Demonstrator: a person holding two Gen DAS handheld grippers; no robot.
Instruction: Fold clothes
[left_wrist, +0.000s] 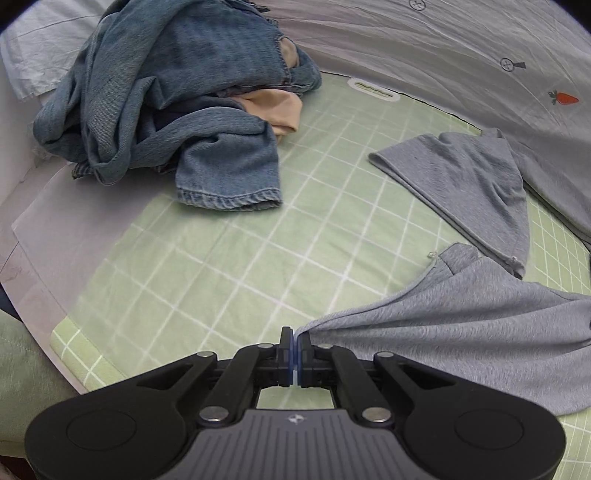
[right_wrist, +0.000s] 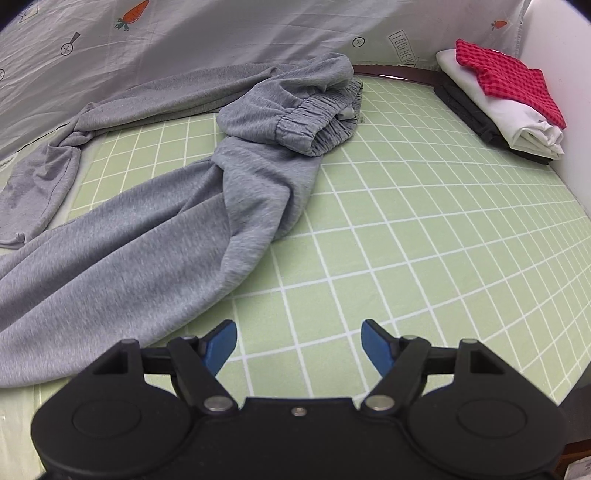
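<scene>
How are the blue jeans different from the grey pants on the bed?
The blue jeans are faded denim; the grey sweatpants are soft knit. The jeans sit bunched in a heap with other clothes, while the sweatpants lie stretched out along the green checked sheet. No gripper touches the jeans; the left hand-held gripper pinches a corner of the sweatpants. Both are unfolded and on the same sheet.

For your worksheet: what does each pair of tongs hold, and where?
Left tongs pinch the grey sweatpants at a leg's edge; right tongs hold nothing.
</scene>
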